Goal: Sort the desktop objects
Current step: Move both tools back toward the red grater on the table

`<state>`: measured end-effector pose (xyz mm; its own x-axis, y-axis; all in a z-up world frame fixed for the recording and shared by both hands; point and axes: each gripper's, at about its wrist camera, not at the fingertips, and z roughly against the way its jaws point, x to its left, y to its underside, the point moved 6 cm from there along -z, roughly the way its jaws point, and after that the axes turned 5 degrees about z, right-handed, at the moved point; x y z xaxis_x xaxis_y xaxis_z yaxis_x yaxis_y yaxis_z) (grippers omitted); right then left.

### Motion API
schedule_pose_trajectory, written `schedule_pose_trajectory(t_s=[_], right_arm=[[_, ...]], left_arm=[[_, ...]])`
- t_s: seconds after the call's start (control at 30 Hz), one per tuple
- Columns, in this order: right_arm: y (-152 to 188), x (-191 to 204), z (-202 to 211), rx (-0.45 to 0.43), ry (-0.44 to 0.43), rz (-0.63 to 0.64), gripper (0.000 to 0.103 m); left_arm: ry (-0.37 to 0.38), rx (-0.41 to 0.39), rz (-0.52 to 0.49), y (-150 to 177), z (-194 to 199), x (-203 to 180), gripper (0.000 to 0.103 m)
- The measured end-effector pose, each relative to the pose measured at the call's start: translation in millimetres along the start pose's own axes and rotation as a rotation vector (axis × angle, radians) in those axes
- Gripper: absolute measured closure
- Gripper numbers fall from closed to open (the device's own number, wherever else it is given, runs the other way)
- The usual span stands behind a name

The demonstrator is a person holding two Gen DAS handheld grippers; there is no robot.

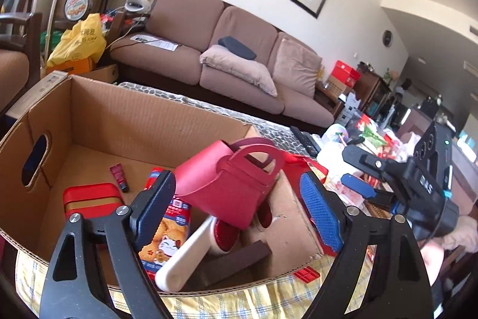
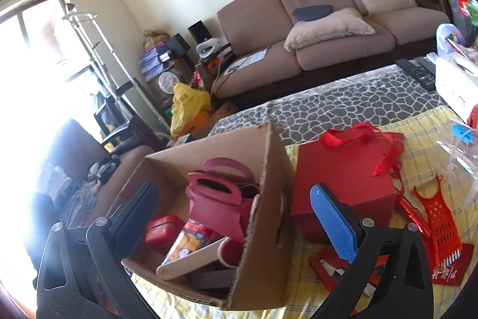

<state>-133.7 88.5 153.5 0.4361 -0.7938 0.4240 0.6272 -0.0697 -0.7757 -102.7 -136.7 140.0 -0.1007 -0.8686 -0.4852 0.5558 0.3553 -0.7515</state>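
An open cardboard box stands on the yellow checked cloth. A red handbag lies tilted inside it, on top of a white lint roller and a cat-print snack packet. A red tin and a small dark tube lie on the box floor. My left gripper is open, its pads on either side of the handbag and apart from it. My right gripper hangs open and empty over the box's right wall. The handbag also shows there.
Right of the box stand a red gift bag, a red mesh piece and a small red tool. Farther back are a white tissue box and remotes. A brown sofa fills the background.
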Motion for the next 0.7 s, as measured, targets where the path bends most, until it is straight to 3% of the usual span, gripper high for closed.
schedule_pose_trajectory(t_s=[0.03, 0.1, 0.13, 0.33, 0.47, 0.7], right_arm=[[-2.2, -8.2, 3.0, -0.006, 0.015, -0.013, 0.0], [-6.8, -29.8, 11.6, -0.026, 0.067, -0.045, 0.0], [-8.8, -38.5, 15.5, -0.032, 0.091, -0.057, 0.0], [-17.1, -89.1, 45.0, -0.066, 0.173, -0.142, 0.0], [-20.1, -115.8, 63.4, -0.069, 0.244, -0.128, 0.0], [-2.4, -141.7, 67.6, 0.024, 0.248, -0.08, 0.0]], left_arm=[[0.004, 0.0, -0.018, 1.8, -1.1, -6.3, 0.018], [0.013, -0.003, -0.054, 5.9, -3.2, -19.8, 0.003], [0.021, -0.007, -0.071, 8.1, -4.2, -27.1, 0.001], [0.084, 0.017, -0.148, 24.9, -14.5, -71.0, 0.0], [0.127, 0.047, -0.184, 39.0, -22.3, -97.8, 0.0], [0.169, 0.124, -0.273, 71.6, -34.0, -138.3, 0.0]])
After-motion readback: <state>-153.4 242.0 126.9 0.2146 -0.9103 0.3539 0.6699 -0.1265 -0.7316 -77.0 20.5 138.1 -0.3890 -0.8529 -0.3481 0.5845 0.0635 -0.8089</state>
